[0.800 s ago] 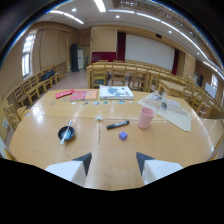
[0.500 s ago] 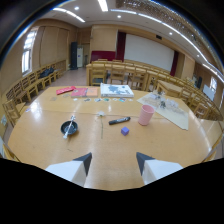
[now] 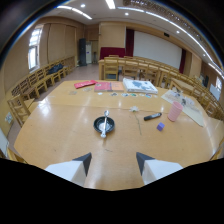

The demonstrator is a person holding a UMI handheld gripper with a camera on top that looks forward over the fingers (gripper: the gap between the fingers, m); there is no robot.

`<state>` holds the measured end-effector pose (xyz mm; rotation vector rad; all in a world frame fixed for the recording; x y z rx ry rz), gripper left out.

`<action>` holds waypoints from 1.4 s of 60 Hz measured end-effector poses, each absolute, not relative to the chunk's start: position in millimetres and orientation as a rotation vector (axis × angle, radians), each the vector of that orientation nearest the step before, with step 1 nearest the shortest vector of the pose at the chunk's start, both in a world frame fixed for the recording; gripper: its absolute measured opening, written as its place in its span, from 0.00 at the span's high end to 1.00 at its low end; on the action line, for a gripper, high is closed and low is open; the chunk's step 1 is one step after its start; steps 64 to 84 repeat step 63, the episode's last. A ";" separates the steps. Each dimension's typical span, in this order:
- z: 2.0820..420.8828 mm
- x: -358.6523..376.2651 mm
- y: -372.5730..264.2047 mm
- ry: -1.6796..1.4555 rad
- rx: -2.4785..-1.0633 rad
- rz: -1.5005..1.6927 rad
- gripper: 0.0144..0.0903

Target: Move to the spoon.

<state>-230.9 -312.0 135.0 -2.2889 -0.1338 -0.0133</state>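
Observation:
A white spoon point(image 3: 104, 124) lies across a small dark bowl point(image 3: 103, 125) on the wooden table point(image 3: 60, 125), its handle pointing away from me. My gripper point(image 3: 113, 159) is open, with nothing between its fingers. The bowl and spoon sit a short way ahead of the fingertips point(image 3: 85, 160), slightly left of the gap between them.
To the right of the bowl lie a black marker point(image 3: 153, 116), a small purple block point(image 3: 160, 127) and a pink cup point(image 3: 175, 111). Papers and books point(image 3: 140, 86) lie at the table's far side. Wooden chairs point(image 3: 30, 92) line the left edge.
The view has swung left and moved closer to the table. The bowl and spoon have shifted from left of the fingers to nearly in line with the gap and look larger.

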 end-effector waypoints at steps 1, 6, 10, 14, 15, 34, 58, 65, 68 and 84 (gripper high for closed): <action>133.7 -234.9 -307.4 -0.138 -2.287 -0.011 0.07; 128.4 -252.4 -279.4 -0.146 -2.279 0.002 0.07; 123.2 -260.8 -253.8 -0.141 -2.275 0.006 0.08; 112.9 -266.0 -221.7 -0.133 -2.269 0.011 0.08; 113.0 -267.9 -217.1 -0.130 -2.270 0.011 0.08; 60.6 -279.2 -135.0 -0.092 -2.331 0.027 0.08; 47.1 -282.4 -127.4 -0.108 -2.355 0.019 0.08; 47.6 -281.8 -127.8 -0.106 -2.357 0.016 0.08; 47.6 -281.8 -127.8 -0.106 -2.357 0.016 0.08; 47.6 -281.8 -127.8 -0.106 -2.357 0.016 0.08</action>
